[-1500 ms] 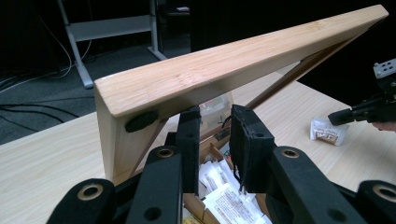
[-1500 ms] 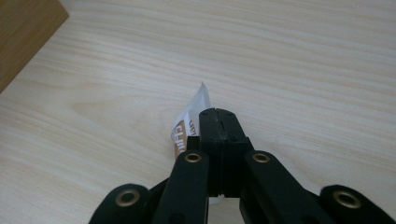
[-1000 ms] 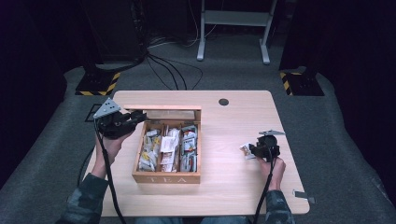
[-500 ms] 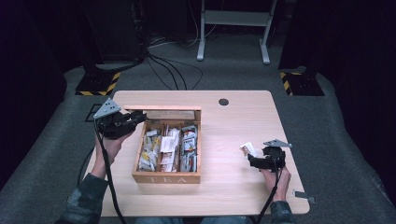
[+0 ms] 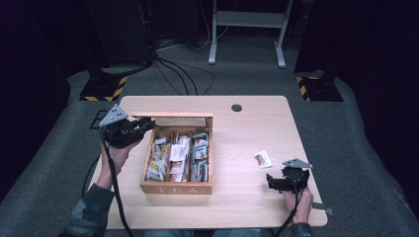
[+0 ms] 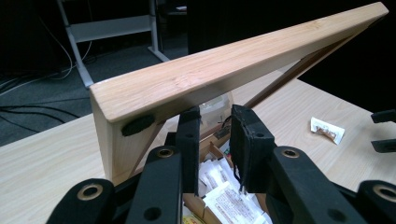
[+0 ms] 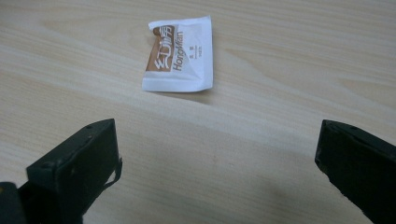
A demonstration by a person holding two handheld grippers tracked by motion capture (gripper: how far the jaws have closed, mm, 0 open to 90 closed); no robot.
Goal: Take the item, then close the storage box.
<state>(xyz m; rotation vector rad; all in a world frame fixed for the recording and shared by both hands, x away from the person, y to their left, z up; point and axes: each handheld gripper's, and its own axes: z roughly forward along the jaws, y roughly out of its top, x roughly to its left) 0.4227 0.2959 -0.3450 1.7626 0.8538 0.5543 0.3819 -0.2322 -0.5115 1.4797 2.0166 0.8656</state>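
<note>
Your right tool (image 5: 282,183) stands wide open on the desk (image 5: 247,133), nothing between its jaws, which have just been opening. The tea sachet (image 5: 262,159) lies flat just ahead of them, clear of both jaws in the right gripper view (image 7: 180,55). Your left tool (image 5: 129,130) is clenched at the raised lid (image 5: 174,117) of the tea box (image 5: 177,187); in the left gripper view the lid's wooden frame (image 6: 224,70) runs just past the jaw tips, though the contact itself is hard to make out.

The step in hand looks like setting sachets out of the box. Keep that left grip steady so the lid does not drop on the compartments. Bring the right tool back across the bare desk and come down over the packed sachets (image 5: 173,158) from above, picking one by its upper edge rather than digging in.

Watch the box's front wall and the dividers. The round cable hole (image 5: 236,107) sits far back, out of your way.
</note>
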